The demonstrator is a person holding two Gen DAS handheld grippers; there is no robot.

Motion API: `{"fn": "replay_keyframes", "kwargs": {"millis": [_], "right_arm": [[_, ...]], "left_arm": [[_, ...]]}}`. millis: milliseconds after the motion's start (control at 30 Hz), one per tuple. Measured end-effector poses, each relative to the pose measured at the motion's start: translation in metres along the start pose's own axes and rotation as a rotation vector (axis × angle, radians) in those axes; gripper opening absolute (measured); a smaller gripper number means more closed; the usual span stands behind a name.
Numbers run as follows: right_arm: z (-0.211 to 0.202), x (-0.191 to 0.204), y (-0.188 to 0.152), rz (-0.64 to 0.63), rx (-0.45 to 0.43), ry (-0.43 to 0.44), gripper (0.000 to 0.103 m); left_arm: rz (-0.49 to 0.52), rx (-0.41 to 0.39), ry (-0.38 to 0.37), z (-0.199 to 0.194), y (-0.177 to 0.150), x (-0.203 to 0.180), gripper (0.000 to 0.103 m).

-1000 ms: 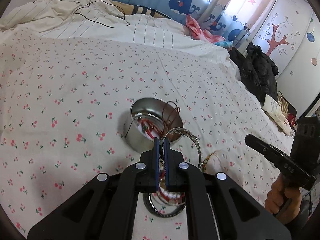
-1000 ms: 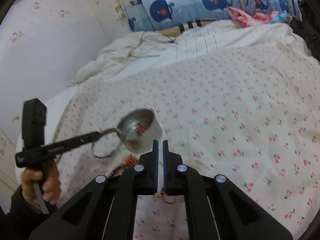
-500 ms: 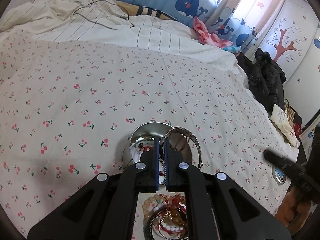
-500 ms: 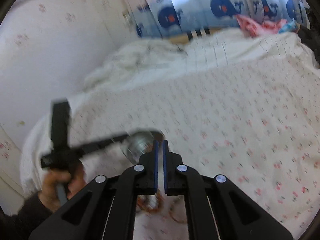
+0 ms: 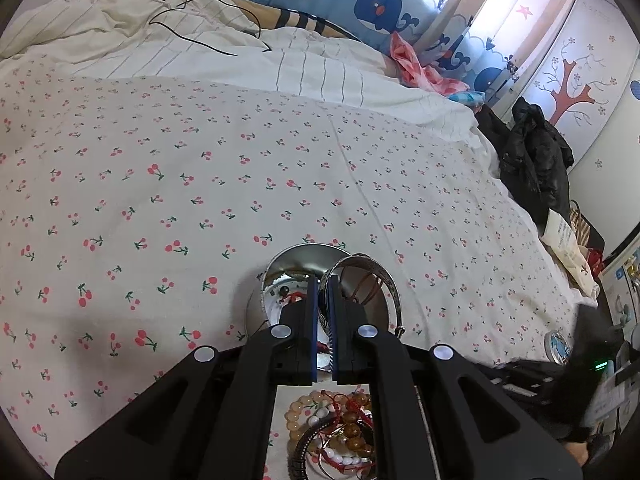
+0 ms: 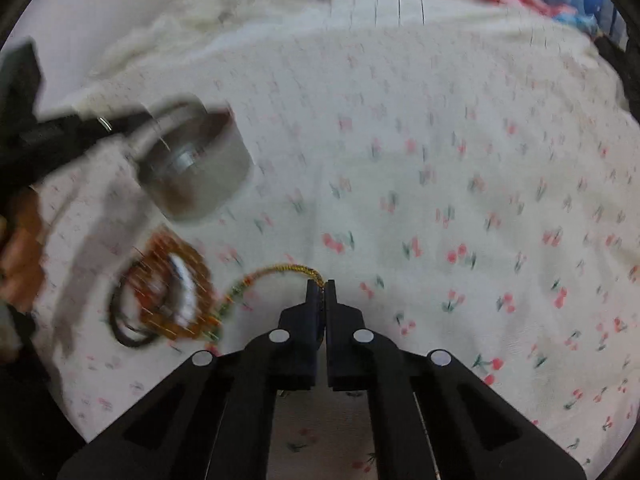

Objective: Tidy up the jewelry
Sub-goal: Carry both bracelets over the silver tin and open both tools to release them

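Note:
My left gripper (image 5: 324, 284) is shut on a silver bangle (image 5: 362, 257) and holds it over the open round metal tin (image 5: 296, 252), which has a few pieces inside. A heap of bead bracelets (image 5: 340, 432) lies on the sheet below its fingers. In the blurred right wrist view, my right gripper (image 6: 320, 286) is low over the bed. Its jaws are closing tight on the end of a gold chain (image 6: 276, 270). The chain curves left toward the bracelet heap (image 6: 168, 296). The tin (image 6: 200, 176) stands beyond the heap, with the left gripper (image 6: 120, 120) above it.
The cherry-print sheet (image 5: 200, 184) spreads wide on all sides. A rumpled striped duvet (image 5: 200, 48) with a black cable (image 5: 192, 36) lies at the far end. Black clothing (image 5: 536, 168) hangs off the bed's right edge. A hand (image 6: 20, 248) grips the left tool.
The left gripper carried the bangle forward until it hung over the tin, then stayed still. The right gripper sank toward the sheet and now has the gold chain at its tips.

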State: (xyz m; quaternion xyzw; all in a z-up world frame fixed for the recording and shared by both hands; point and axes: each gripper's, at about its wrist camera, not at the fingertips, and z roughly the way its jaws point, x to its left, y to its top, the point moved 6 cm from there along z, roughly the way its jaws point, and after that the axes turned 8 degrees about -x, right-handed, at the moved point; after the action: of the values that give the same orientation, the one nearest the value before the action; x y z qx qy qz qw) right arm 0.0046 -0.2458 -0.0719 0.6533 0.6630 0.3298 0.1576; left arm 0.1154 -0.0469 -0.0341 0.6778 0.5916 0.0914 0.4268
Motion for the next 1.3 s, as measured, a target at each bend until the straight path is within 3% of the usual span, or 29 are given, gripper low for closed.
{"fn": "replay_keyframes", "kwargs": {"millis": [233,467,733,1000,1100,1167,1200,1233,1300], "right_arm": [[-0.048,0.006,0.038,0.063,-0.217,0.083,0.004],[-0.053,0.022,0.059,0.070,-0.282,0.136,0.004],[-0.034,0.054,0.084,0.085,-0.284,0.210,0.004],[0.019,0.079,0.095,0.182,-0.205,0.292,0.004],[0.046,0.081,0.087,0.176,-0.131,0.249,0.005],[0.059,0.076,0.078,0.165,-0.084,0.194,0.022],[0.060,0.072,0.076,0.164,-0.084,0.172,0.043],[0.056,0.068,0.076,0.164,-0.102,0.155,0.053],[0.049,0.062,0.077,0.138,-0.119,0.137,0.053]], "left_arm": [[0.002,0.020,0.041,0.015,-0.005,0.005,0.004],[0.066,0.069,0.109,0.031,-0.016,0.004,0.005],[-0.017,0.012,0.078,-0.001,0.000,0.023,0.006],[-0.074,-0.014,0.074,-0.022,0.007,0.046,0.007],[-0.056,-0.006,0.079,-0.025,0.006,0.047,0.009],[-0.043,0.004,0.083,-0.025,0.003,0.047,0.012],[-0.036,0.016,0.085,-0.025,-0.001,0.048,0.014],[-0.030,0.026,0.090,-0.026,-0.004,0.049,0.015],[-0.019,0.042,0.097,-0.029,-0.011,0.051,0.018]]}}
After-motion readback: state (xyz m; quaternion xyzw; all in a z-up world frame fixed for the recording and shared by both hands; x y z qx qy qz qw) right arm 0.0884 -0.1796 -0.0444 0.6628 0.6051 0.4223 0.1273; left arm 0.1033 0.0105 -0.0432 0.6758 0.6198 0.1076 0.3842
